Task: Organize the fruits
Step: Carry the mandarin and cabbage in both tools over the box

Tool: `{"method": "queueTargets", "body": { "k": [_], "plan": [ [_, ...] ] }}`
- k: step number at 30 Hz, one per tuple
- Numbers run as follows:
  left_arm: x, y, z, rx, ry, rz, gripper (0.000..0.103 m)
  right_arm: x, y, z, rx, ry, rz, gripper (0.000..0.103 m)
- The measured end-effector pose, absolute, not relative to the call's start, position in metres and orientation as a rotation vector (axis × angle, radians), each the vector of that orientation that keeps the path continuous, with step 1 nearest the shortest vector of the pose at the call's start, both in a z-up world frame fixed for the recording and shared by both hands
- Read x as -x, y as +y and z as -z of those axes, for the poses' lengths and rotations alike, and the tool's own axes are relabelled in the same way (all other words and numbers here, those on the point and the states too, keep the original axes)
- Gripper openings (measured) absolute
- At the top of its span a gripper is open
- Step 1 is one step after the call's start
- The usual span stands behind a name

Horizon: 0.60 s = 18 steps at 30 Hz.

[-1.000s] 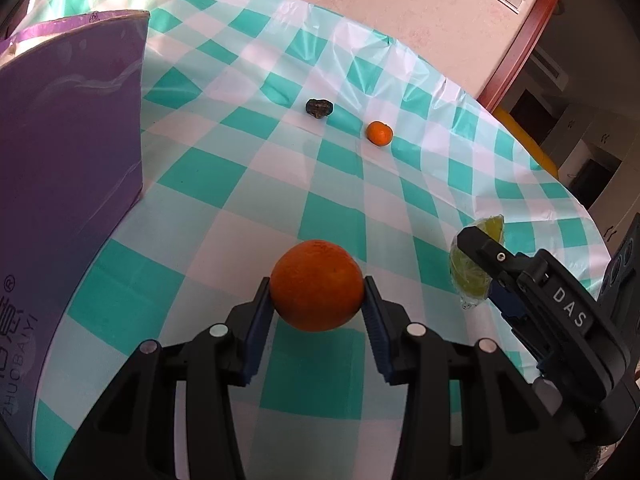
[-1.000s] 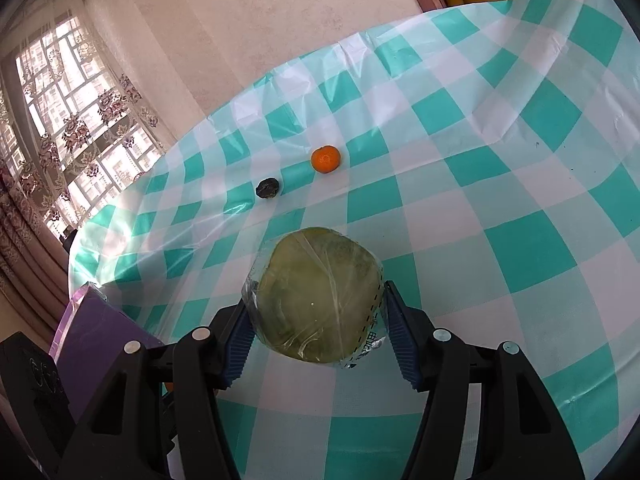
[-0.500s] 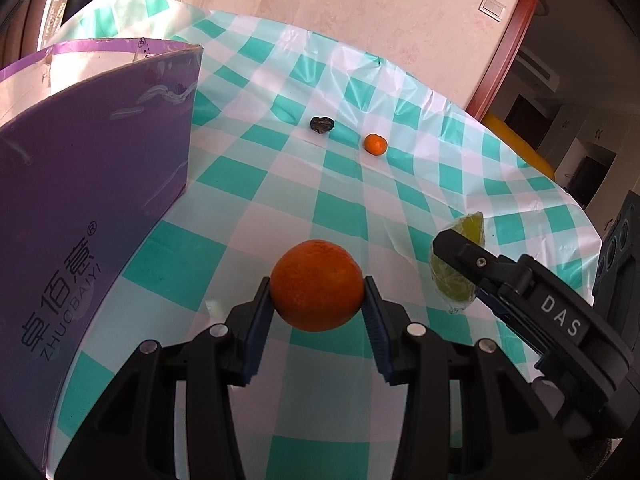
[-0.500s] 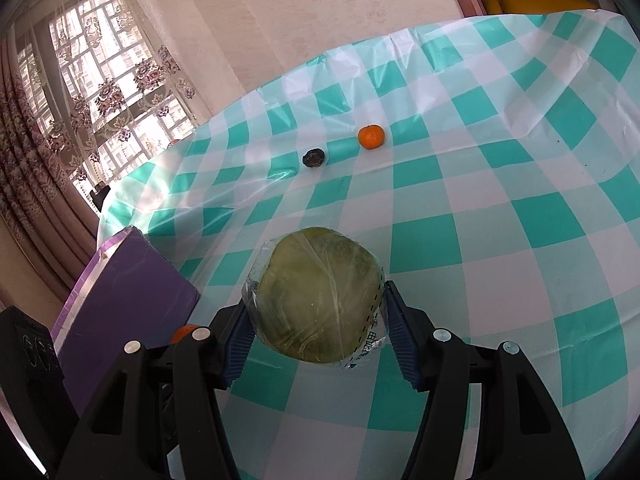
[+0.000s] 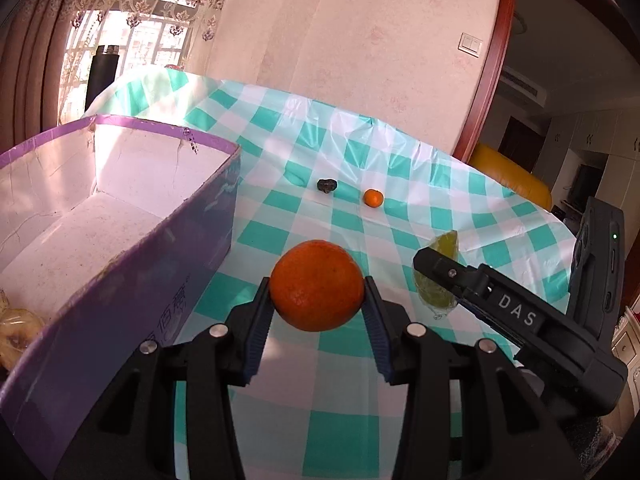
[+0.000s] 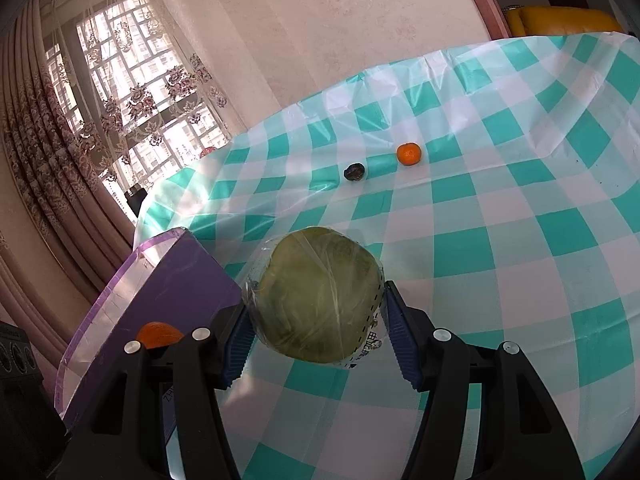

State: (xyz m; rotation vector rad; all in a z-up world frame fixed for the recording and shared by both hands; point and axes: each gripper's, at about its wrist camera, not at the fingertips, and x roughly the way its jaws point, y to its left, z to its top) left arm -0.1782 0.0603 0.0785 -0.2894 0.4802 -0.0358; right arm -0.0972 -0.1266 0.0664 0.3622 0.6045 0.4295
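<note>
Nearest, left tool (image 5: pixel 318 306) clamped on a large orange (image 5: pixel 317 285), held above the checked desk (image 5: pixel 344 432) just beside the open purple box (image 5: pixel 120 280). To its right, right tool (image 6: pixel 316 330) clamped on a green fruit in clear plastic wrap (image 6: pixel 318 294), also lifted off the desk. Farther back on the cloth, a small dark lump (image 5: pixel 327 185) near a small mandarin (image 5: pixel 373 198), apart. Beyond, beige wall and curtained window.
</note>
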Motion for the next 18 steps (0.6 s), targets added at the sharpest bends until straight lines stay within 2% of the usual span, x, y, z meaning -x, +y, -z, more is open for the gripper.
{"method": "queueTargets", "body": {
  "k": [5, 18],
  "plan": [
    [0.201, 0.074, -0.112, 0.277, 0.376, 0.017, 0.044, 0.107, -0.107, -0.079, -0.350, 0.590, -0.493, 0.059],
    [0.250, 0.165, -0.140, 0.378, 0.325, -0.200, 0.044, 0.131, -0.046, -0.100, -0.231, 0.560, -0.648, 0.059]
  ]
}}
